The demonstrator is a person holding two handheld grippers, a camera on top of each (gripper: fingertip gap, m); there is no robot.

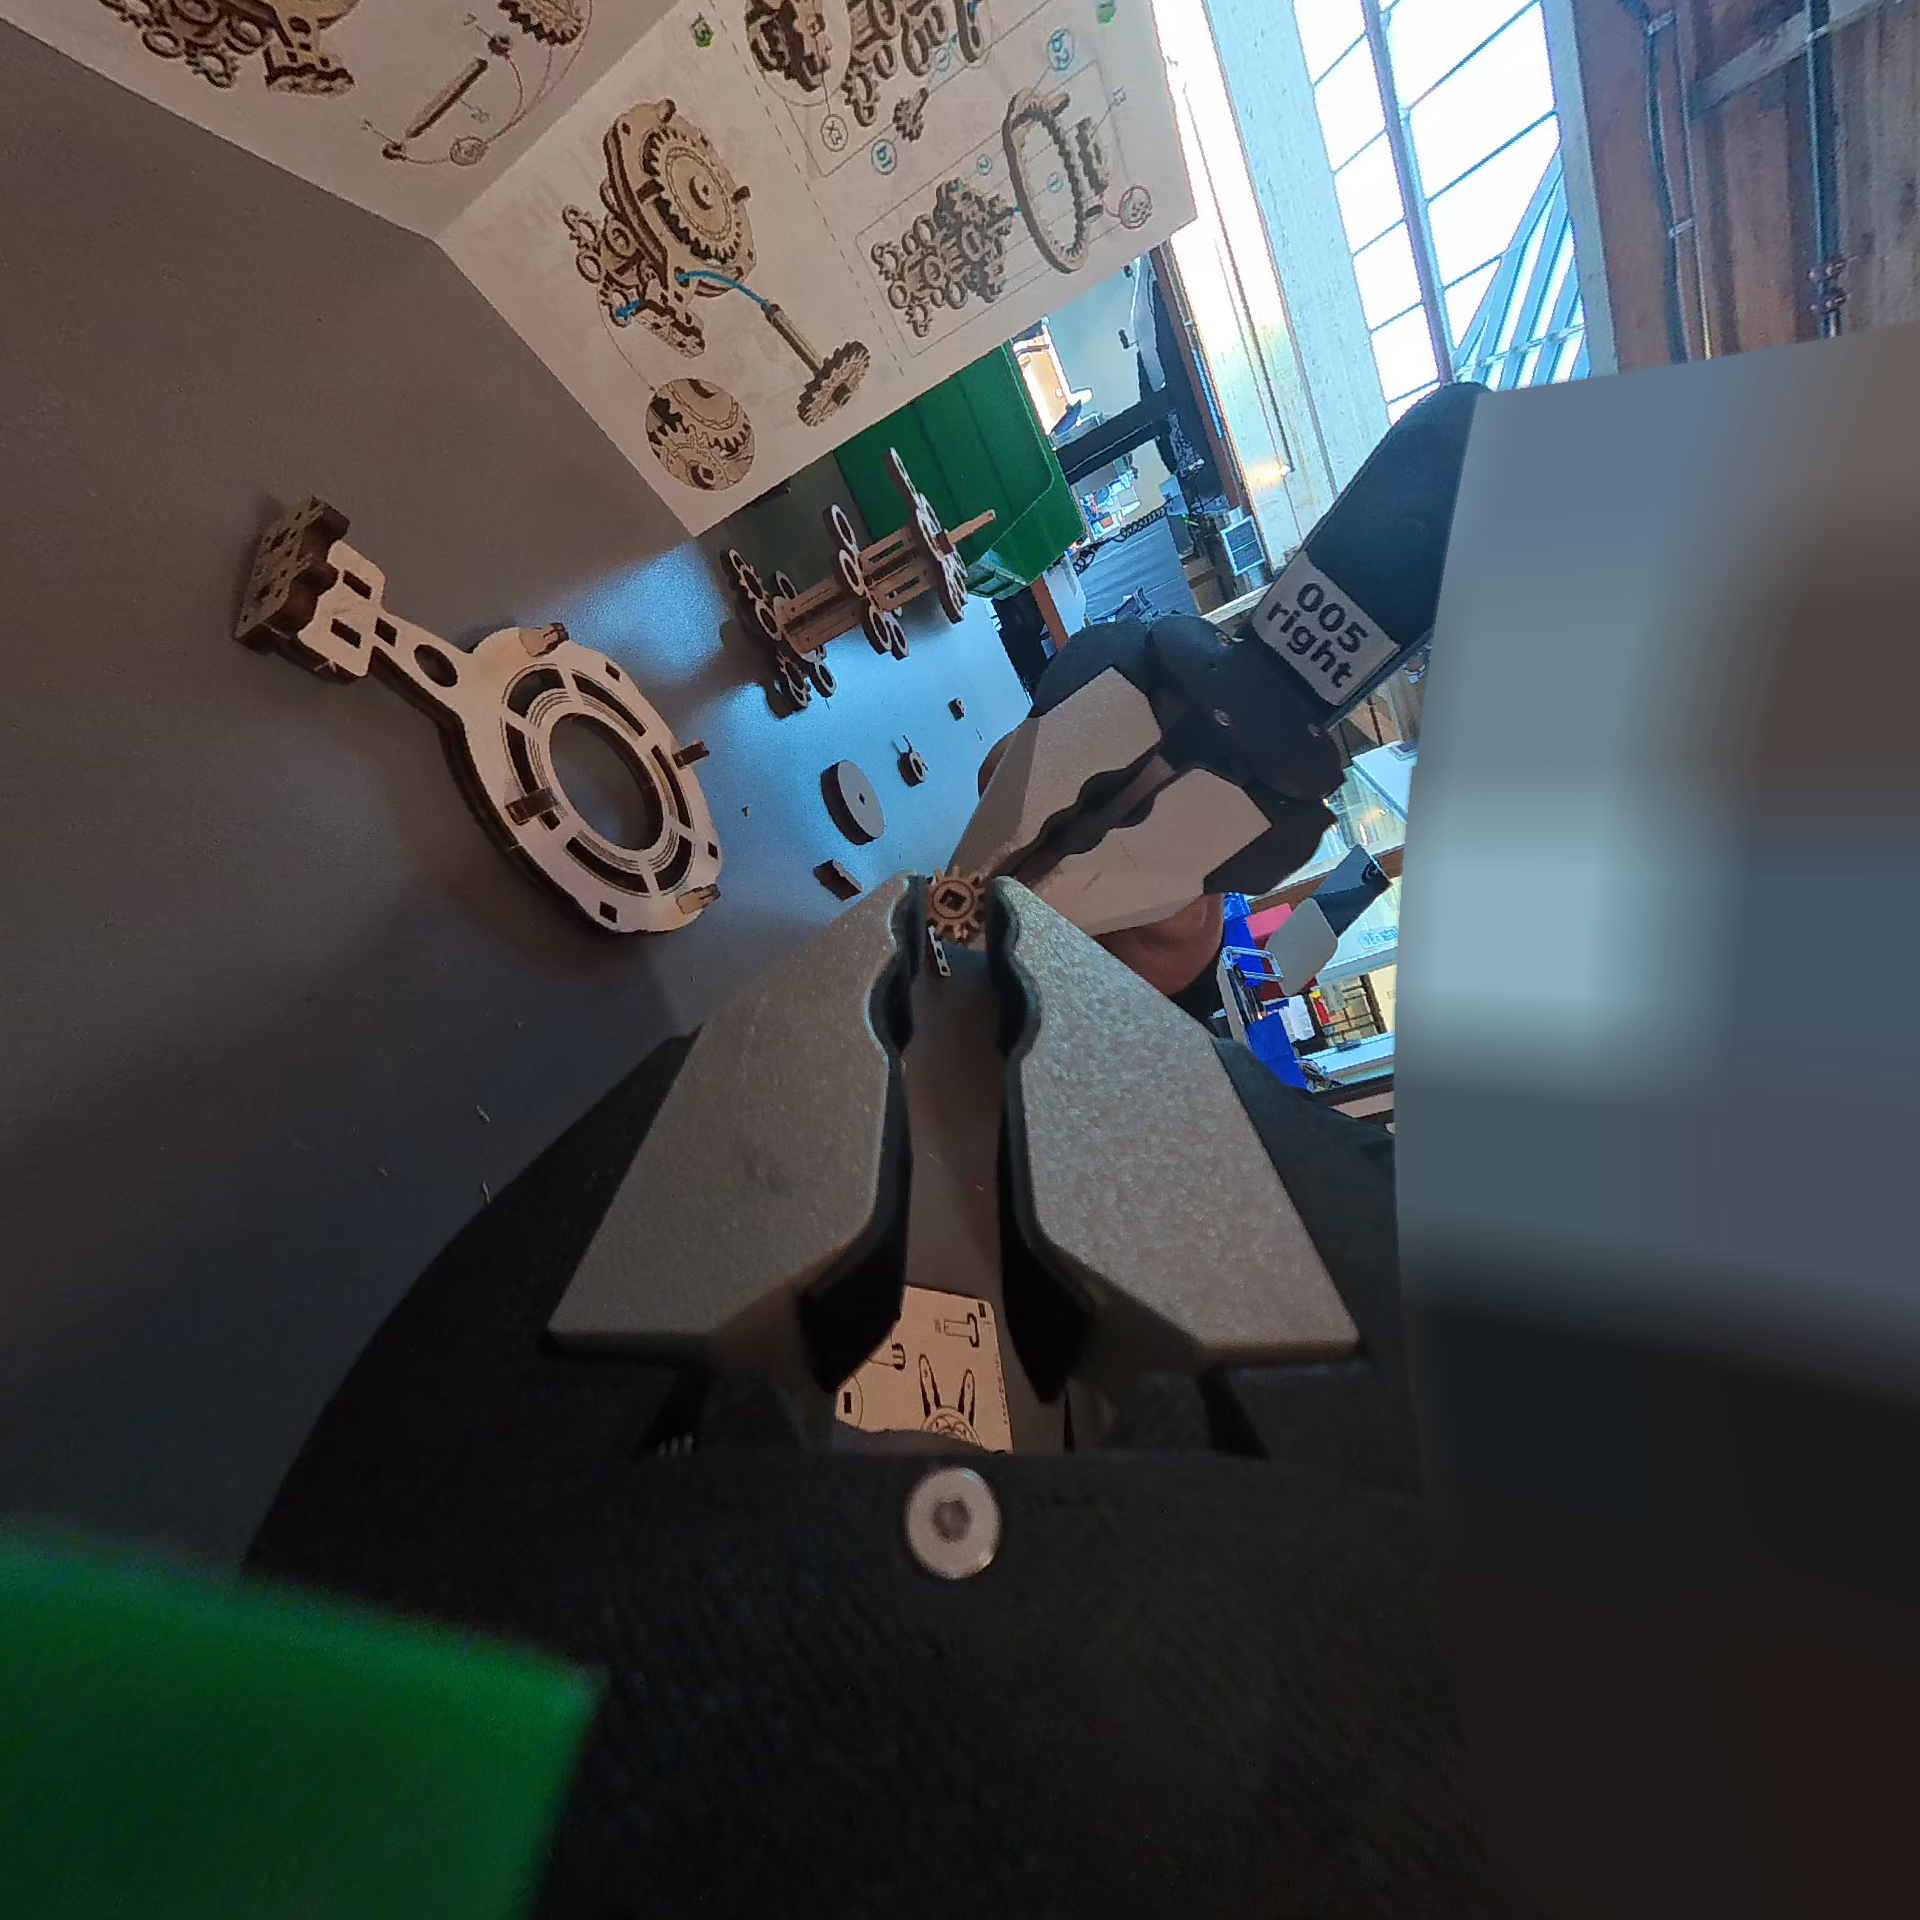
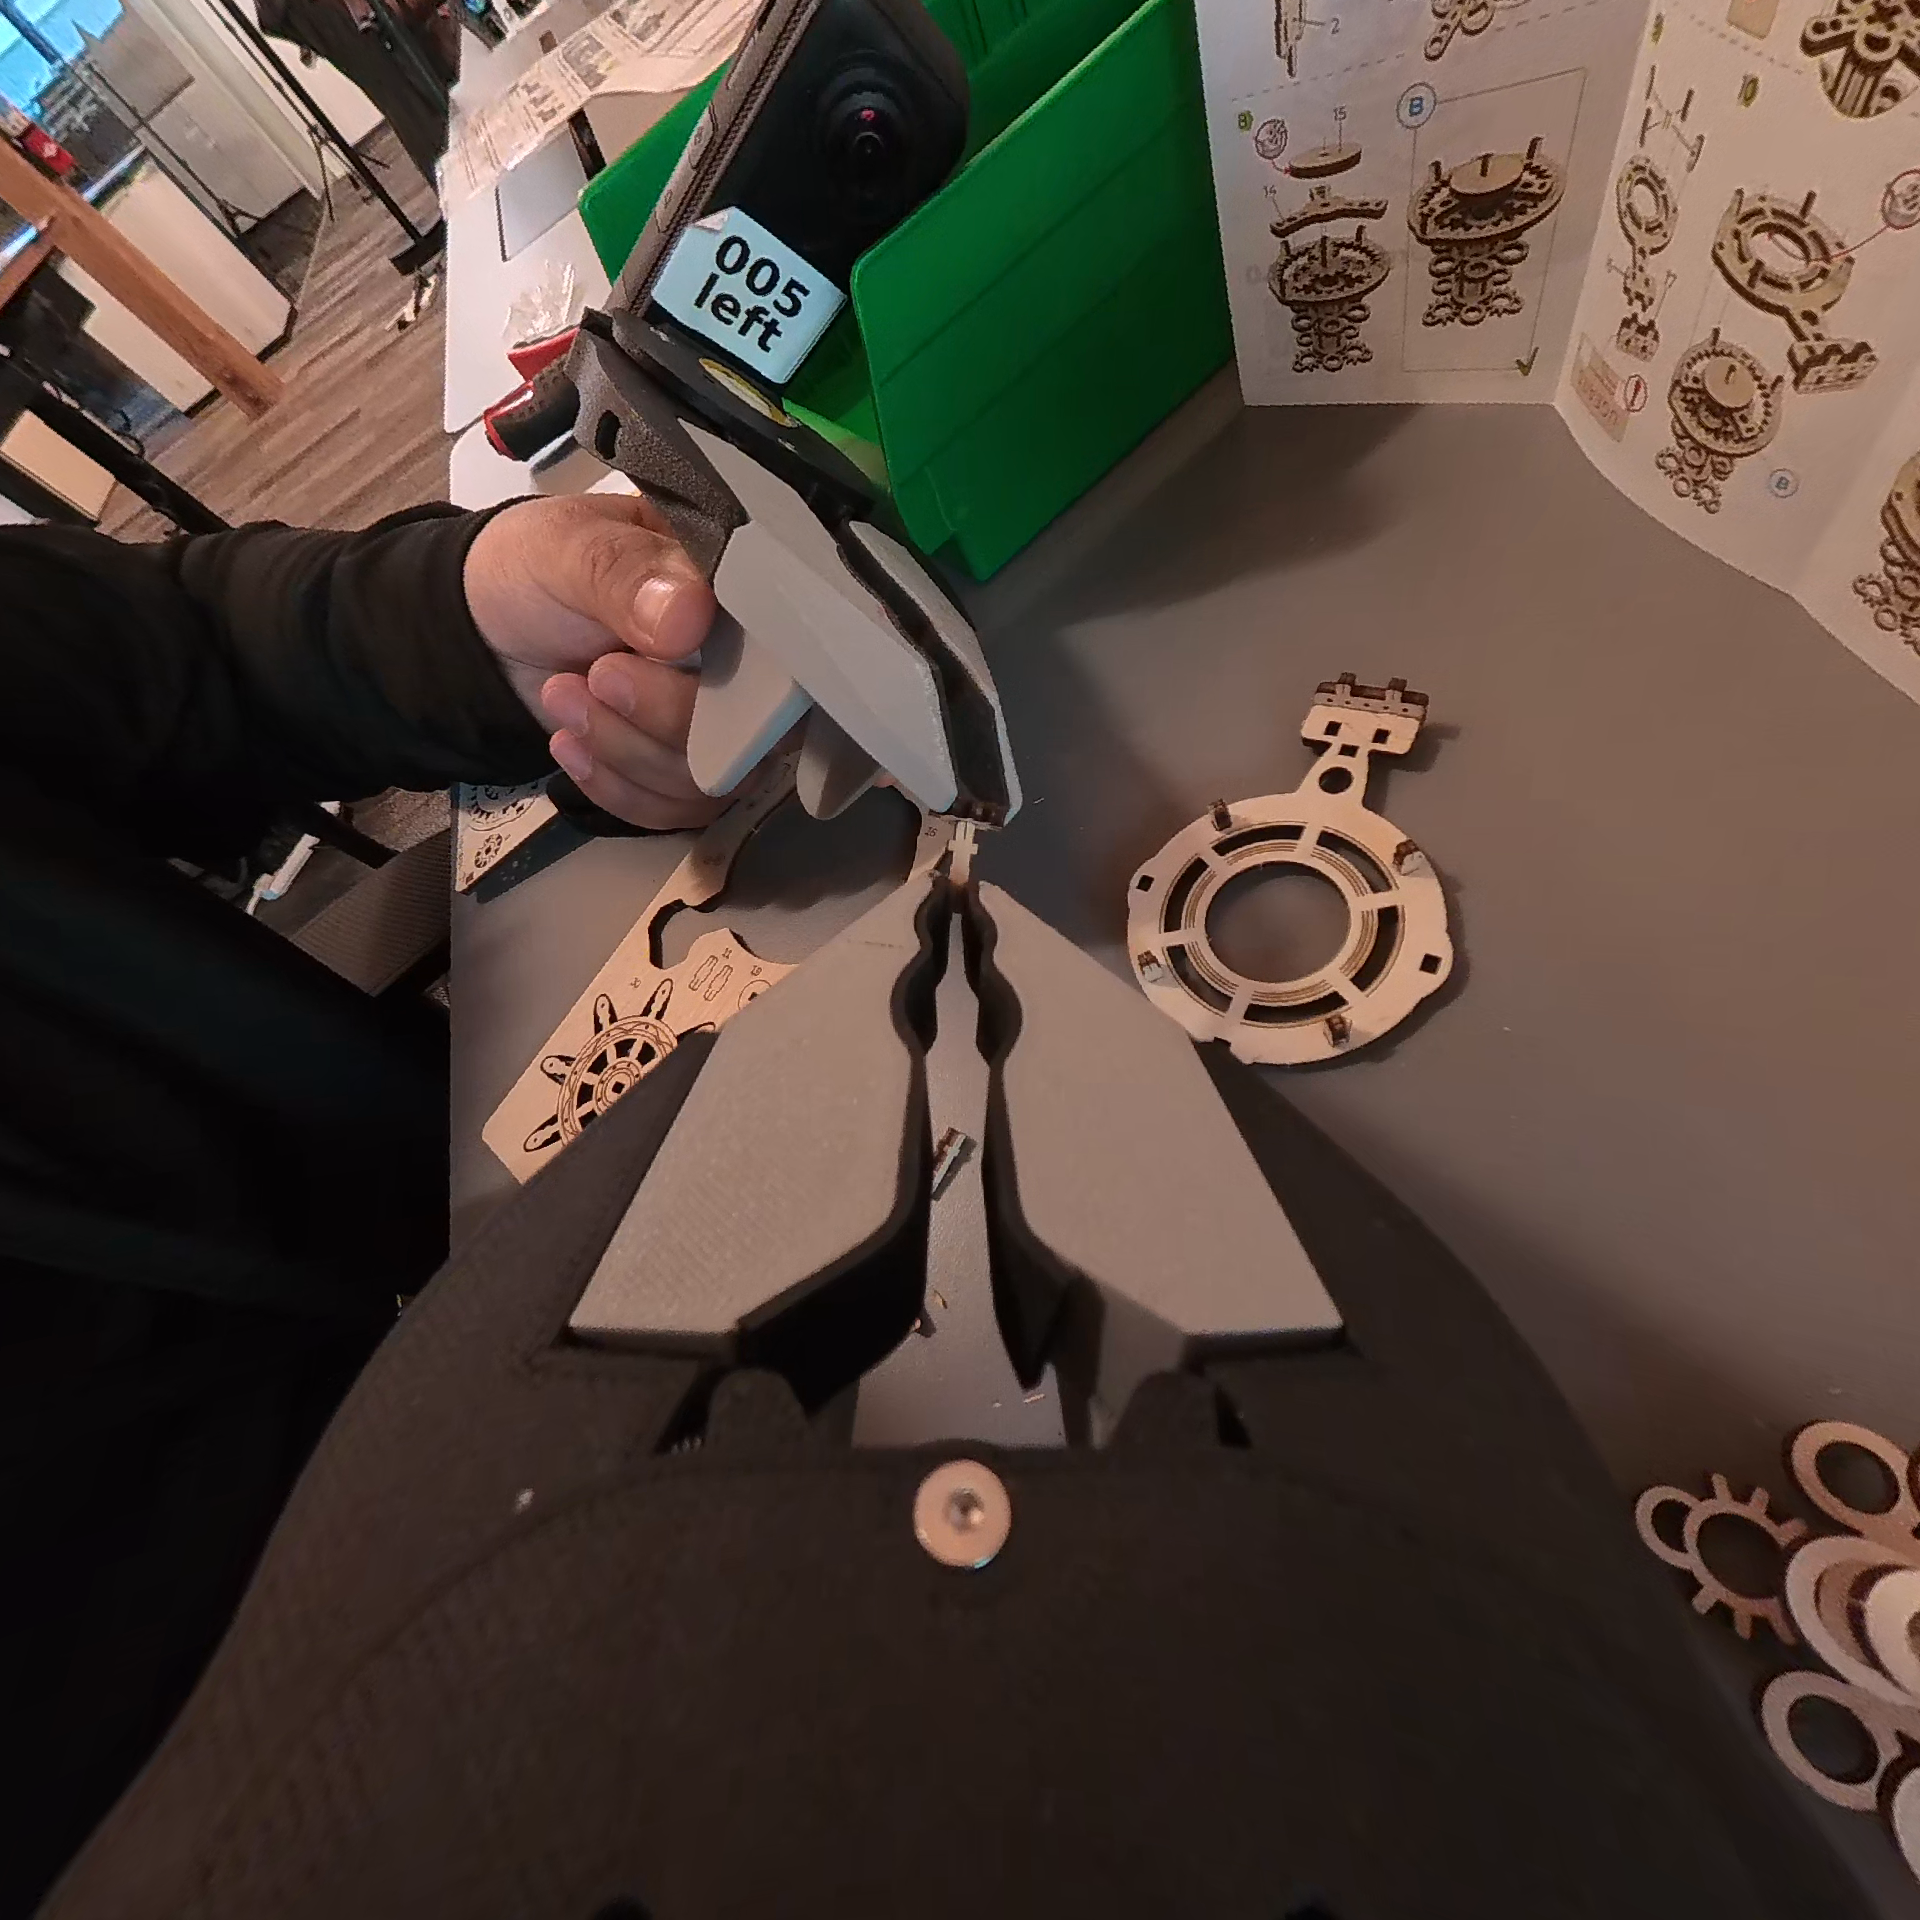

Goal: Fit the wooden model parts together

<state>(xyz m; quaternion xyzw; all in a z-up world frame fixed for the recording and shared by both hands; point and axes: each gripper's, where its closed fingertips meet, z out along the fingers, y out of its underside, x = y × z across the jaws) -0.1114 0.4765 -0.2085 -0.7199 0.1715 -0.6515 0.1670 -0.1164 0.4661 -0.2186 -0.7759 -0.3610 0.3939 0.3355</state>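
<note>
Left gripper (image 1: 954, 920) clamps my small brown wooden gear (image 1: 955, 905) at frame centre; right gripper (image 2: 954, 885) pinches a thin pale wooden peg (image 2: 963, 844), long axis pointing into the gear's hole, tips nearly touching.

A workshop or maker space is shown. A grey worktable (image 2: 1558, 644) is set with a green parts bin (image 2: 1039, 312) and a folded assembly sheet (image 2: 1403, 208) at its far side. Large industrial windows (image 1: 1455, 156) and rough timber walls (image 1: 1766, 156) are seen beyond, with wooden benches (image 2: 135, 249) to the left.
</note>
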